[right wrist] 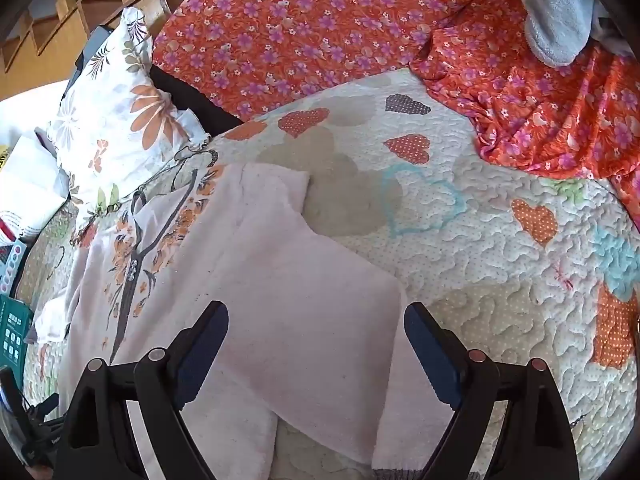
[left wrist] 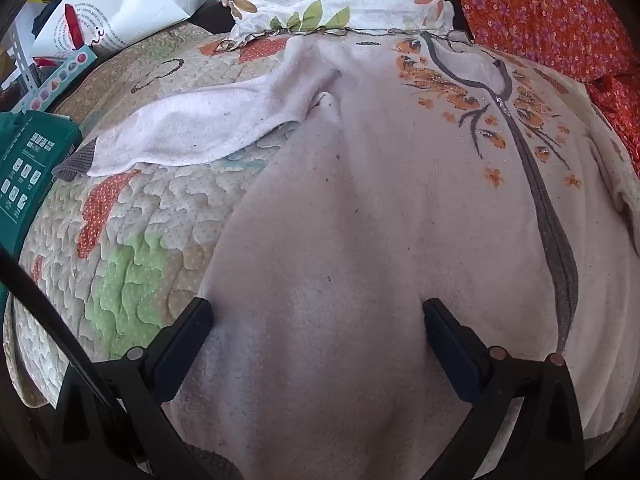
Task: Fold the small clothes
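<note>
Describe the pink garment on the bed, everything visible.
The pink garment is a pale, fleecy zip-front top with a grey zipper band and orange flower embroidery beside it. It lies spread flat, front up, on the quilted bedspread. One sleeve, with a grey cuff, stretches out over the quilt; in the right wrist view the other sleeve is folded across the body. The left gripper and right gripper sit open above it, gripping nothing.

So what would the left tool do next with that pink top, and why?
Probably swing over to the sleeve and pinch its grey cuff, to fold it across the body. The pink zip-up top lies flat on the quilt, that sleeve is spread outward, and the left gripper has its jaws open, holding nothing.
</note>
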Available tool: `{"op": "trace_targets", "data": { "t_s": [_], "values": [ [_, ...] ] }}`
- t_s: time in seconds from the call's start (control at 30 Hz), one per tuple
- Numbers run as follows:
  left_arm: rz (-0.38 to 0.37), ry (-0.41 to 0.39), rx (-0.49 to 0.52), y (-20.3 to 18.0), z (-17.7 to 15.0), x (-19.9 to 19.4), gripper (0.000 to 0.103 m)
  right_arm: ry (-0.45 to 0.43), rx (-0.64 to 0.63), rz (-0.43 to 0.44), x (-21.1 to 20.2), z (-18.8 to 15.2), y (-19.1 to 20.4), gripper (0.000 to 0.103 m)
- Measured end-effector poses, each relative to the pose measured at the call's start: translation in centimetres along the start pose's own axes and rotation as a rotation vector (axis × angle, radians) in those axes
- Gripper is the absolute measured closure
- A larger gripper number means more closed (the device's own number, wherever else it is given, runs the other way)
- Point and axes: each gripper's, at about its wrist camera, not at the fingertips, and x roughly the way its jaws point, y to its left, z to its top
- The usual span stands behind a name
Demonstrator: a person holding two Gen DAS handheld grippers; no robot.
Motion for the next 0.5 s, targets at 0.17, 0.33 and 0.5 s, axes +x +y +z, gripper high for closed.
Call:
{"op": "trace_targets", "data": {
  "t_s": [0.17,0.33,0.5],
  "values": [
    [-0.001,-0.039,-0.020,0.0,-0.3,-0.6,0.000,-0.021,-0.024,-0.020,-0.3,-0.9,0.7,0.010],
    [-0.017,0.003,-0.014,0.2,0.0,-0.7,0.002,-0.058,-0.061,-0.018,-1.2,-1.4,1.5,0.022],
    [-0.106,-0.040,-0.031,0.8,0.3,-2.8,0.039,-0.085,0.081,-0.012,-4.5,0.2,-2.9,0.024]
  ]
}}
